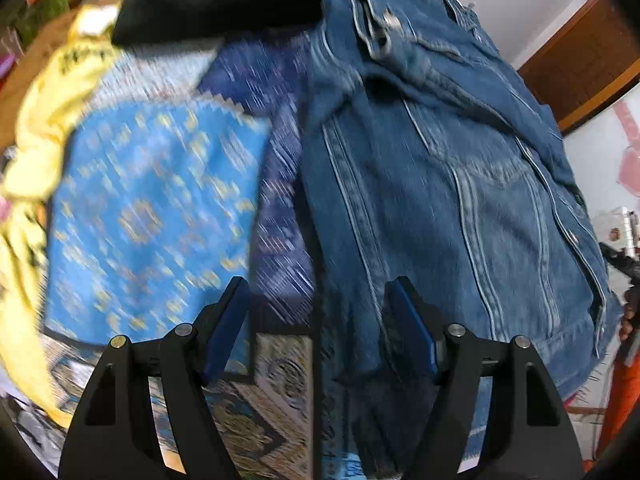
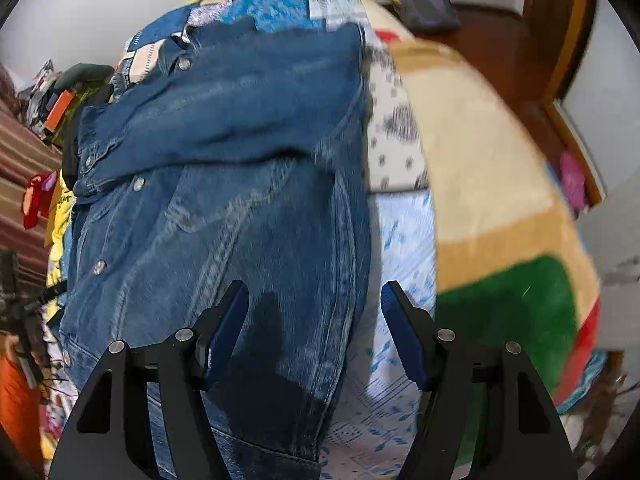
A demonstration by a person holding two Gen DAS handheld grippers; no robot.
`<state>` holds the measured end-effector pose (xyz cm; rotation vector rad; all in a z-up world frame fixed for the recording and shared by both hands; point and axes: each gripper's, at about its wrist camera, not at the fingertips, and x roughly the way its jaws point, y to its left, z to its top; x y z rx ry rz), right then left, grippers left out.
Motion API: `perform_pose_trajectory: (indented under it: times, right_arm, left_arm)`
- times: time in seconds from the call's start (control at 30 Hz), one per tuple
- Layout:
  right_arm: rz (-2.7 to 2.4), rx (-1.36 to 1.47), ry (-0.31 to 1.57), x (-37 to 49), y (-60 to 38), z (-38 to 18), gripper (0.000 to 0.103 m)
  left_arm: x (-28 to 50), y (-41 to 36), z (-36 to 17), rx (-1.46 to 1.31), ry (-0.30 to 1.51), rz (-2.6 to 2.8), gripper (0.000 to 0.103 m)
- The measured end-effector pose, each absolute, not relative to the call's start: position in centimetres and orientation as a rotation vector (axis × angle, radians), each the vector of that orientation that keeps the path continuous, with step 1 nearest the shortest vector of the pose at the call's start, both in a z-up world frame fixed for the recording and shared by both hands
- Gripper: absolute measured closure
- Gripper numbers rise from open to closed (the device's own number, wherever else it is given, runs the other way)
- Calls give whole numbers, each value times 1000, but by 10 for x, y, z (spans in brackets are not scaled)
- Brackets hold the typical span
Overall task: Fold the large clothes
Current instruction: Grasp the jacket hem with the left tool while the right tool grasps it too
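Denim jacket (image 1: 440, 200) lies spread front-up along the bed (image 2: 492, 184), unfolded bar one sleeve across its chest. My left gripper (image 1: 316, 320) and right gripper (image 2: 314, 320) hang spread, empty, above its hem.

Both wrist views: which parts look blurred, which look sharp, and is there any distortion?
Left wrist view: the blue patterned bedspread and yellow garment are streaked with motion blur, while the gripper's fingers are sharp. Right wrist view: the denim jacket is softly blurred, the striped blanket more so. Both views bulge with fisheye curvature and have dark corners.
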<state>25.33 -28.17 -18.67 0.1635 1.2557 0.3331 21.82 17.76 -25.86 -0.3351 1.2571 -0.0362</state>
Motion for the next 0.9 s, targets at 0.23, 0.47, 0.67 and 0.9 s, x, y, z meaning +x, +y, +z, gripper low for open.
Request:
perform_pose_trajectory:
  times: [0.23,0.47,0.67,0.9]
  right_arm:
    - [448,269,1241,234,-282,-190,44]
    - [490,219,1209,234,-265,-179,94]
    - [523,225,1105,248,-259,-142,95]
    - [538,241,967,289,-248,-94,96]
  left_arm:
    - [209,162,-278,-483,1275,-193,36]
    - [205,152,-259,-498,1220,-262,82]
    - [225,138,-199,-416,1080,-261,88]
    - [276,147,-109,-422,850,-264,89]
